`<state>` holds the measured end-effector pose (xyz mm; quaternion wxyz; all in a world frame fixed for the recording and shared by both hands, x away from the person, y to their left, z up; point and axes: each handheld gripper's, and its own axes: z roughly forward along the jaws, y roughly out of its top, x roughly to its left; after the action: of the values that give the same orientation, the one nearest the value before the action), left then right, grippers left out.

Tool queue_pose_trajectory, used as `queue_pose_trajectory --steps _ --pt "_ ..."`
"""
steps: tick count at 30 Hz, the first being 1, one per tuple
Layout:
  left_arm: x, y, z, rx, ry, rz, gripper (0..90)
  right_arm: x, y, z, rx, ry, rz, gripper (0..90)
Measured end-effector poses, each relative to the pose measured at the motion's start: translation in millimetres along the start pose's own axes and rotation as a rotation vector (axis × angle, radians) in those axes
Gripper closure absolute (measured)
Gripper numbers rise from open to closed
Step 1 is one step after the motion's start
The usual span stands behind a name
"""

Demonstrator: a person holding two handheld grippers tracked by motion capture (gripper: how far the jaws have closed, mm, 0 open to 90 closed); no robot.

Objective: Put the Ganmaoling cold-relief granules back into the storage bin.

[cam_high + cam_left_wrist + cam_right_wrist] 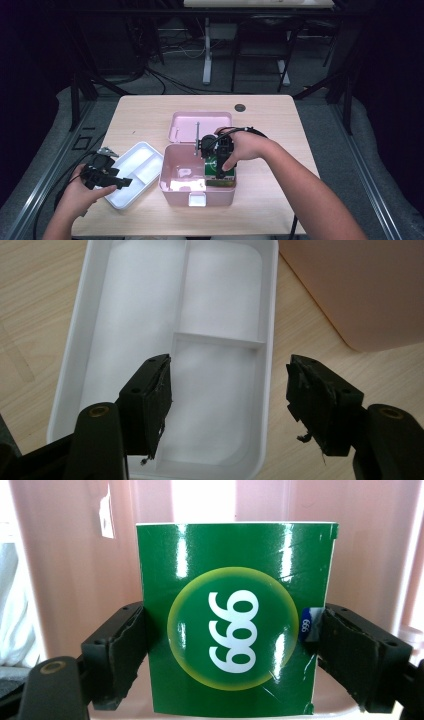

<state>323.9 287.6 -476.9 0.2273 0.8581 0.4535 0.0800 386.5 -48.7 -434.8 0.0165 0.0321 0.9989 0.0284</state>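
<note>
Down inside the pink box (pixel 172 186), the right tool (pixel 220 173) was clamped on a green carton (pixel 220 172) — its two black jaws pressed against the carton's opposite sides, as the right gripper view showed, with the white digits on a yellow-ringed circle facing the camera. The carton (pixel 235 617) sat at the right end of the box, near its front wall, and the box's lid (pixel 200 126) lay open behind it on the counter (pixel 280 125). Over to the left, the left tool (pixel 116 182) hovered over the near end of a white divided tray (pixel 135 170) — jaws well apart, holding nothing. The tray (pixel 100 340) lay just beside the box, its compartments bare.
</note>
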Motion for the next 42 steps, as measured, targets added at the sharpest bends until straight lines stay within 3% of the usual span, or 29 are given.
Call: queue_pose_trajectory --steps 24,28,42 --pt "-1.3 0.4 2.1 0.008 0.004 0.003 34.9 -2.9 0.9 29.4 0.017 0.009 0.011 15.3" --pt "-1.7 0.5 3.0 0.010 0.005 0.006 34.9 -2.7 0.6 29.4 0.033 0.007 0.013 18.4" --pt "-3.0 0.5 4.7 0.015 0.004 0.011 36.4 2.5 -6.8 12.7 -0.006 -0.012 0.054 22.0"
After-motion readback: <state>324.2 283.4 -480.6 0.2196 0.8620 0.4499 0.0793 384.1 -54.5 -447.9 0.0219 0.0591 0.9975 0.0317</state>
